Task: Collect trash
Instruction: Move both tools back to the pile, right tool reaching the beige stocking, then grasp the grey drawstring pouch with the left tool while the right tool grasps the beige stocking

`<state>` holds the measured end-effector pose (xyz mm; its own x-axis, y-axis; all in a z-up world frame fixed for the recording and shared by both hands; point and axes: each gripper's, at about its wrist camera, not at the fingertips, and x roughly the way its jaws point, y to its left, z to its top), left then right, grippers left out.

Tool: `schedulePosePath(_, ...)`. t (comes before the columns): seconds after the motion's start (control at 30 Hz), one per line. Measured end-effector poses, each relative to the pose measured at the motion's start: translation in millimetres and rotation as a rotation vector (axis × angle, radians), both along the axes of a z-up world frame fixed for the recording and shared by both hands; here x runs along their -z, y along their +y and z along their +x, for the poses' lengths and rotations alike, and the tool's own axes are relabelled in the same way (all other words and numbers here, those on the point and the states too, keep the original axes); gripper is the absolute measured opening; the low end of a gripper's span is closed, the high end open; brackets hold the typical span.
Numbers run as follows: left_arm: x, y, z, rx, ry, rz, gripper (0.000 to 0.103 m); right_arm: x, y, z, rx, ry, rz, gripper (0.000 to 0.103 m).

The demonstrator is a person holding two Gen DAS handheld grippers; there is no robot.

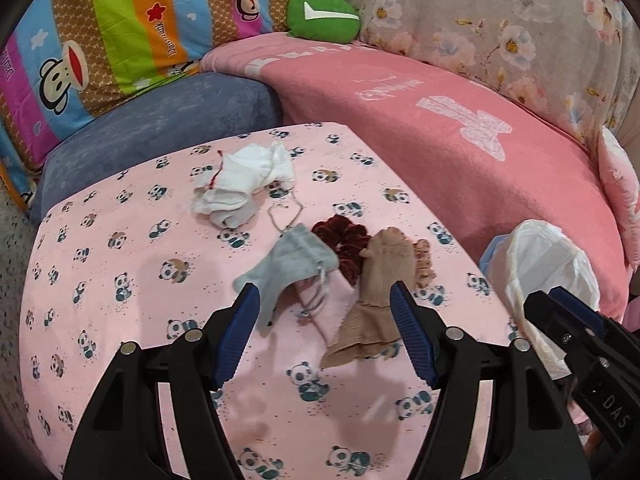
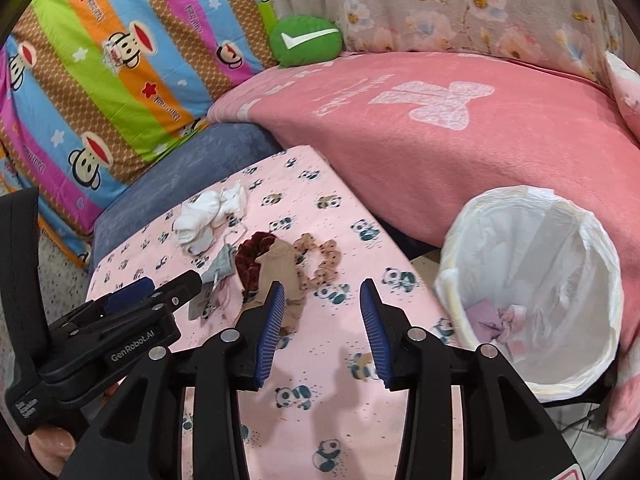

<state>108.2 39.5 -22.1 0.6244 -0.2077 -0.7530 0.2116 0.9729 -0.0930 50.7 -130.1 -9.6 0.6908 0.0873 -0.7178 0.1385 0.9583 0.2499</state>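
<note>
Your left gripper hangs over the panda-print worktop with its jaws wide and nothing between the pads. Just beyond its tips lies the pile of small things: a grey drawstring pouch by the left finger, a beige sock running under the right finger, a dark red scrunchie between and behind them, and a spotted beige scrunchie peeking out to the right of the sock. Farther off, to the left, sits a crumpled white cloth.

Your right gripper stands partly open, holding nothing; bare worktop shows between its pads. The sock touches its left finger in view, with the pile just beyond and to the left. The white-lined bin stands to the right, off the worktop's edge beside the pink blanket, with some pinkish scraps at its bottom.
</note>
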Motion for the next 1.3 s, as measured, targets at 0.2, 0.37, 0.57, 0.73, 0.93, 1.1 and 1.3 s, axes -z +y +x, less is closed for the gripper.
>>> schedulePosePath(0.2,21.2,25.7,11.3,-0.050,0.037,0.030,0.064,18.1,22.4,21.3,-0.040,0.044,-0.001,0.041)
schedulePosePath(0.37,37.6,38.2,20.8,-0.069,0.069,0.044,0.064,33.3,36.4,39.2,-0.063,0.077,-0.002,0.041)
schedulePosePath(0.57,49.6,41.6,30.3,-0.058,0.097,0.038,0.064,52.9,46.6,57.3,-0.073,0.117,-0.002,0.041)
schedulePosePath(0.73,54.1,38.5,34.8,-0.032,0.111,0.018,0.064,65.5,50.3,67.3,-0.077,0.142,-0.006,0.041)
schedulePosePath(0.93,62.1,35.0,41.6,-0.013,0.129,0.016,0.055,79.8,53.0,75.6,-0.088,0.178,-0.006,0.041)
schedulePosePath(1.1,64.6,36.1,44.8,0.004,0.148,0.001,0.031,90.3,55.5,79.2,-0.103,0.200,0.005,0.025)
schedulePosePath(1.3,59.6,34.5,41.3,0.025,0.144,-0.013,0.008,88.4,60.6,77.0,-0.126,0.193,-0.007,0.009)
